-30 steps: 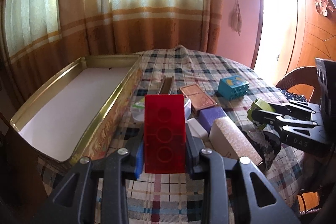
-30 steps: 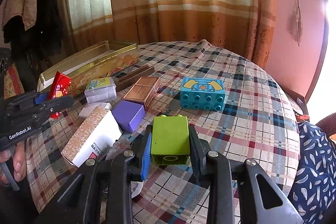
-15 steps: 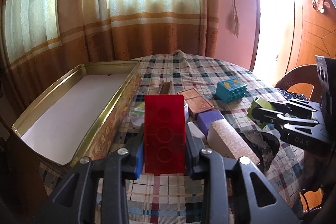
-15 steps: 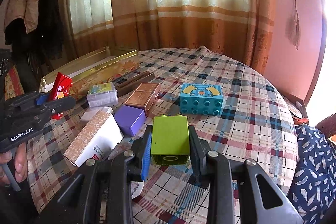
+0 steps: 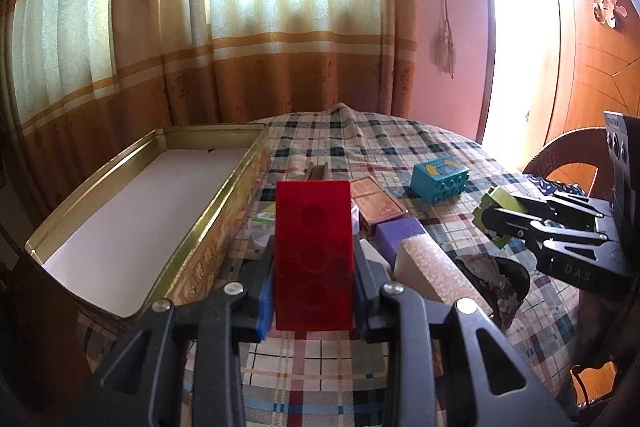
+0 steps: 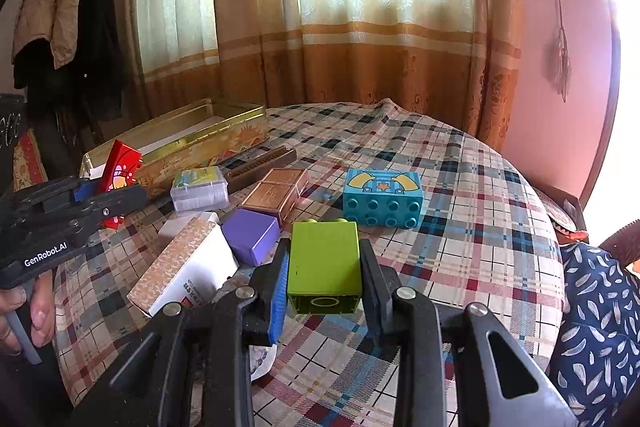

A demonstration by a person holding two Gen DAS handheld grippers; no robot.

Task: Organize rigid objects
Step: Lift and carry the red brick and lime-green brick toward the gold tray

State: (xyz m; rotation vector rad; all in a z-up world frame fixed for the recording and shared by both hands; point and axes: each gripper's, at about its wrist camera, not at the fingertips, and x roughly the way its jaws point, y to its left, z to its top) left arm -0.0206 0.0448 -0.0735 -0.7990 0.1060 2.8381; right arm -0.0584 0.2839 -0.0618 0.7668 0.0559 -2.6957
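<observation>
Crowding the checked tablecloth (image 6: 460, 187) ahead: white box (image 6: 188, 267), purple box (image 6: 252, 235), copper box (image 6: 276, 193), teal brick (image 6: 382, 201). Left gripper (image 5: 314, 267) clamps an upright red brick (image 5: 314, 255) beside the open gold tin (image 5: 132, 211). Right gripper (image 6: 324, 279) clamps a green brick (image 6: 324, 267) above the cloth. Curtains (image 6: 360, 27) behind.

Curtains (image 5: 280, 27), hanging coats (image 6: 68, 27), wicker chair (image 5: 568, 155)
</observation>
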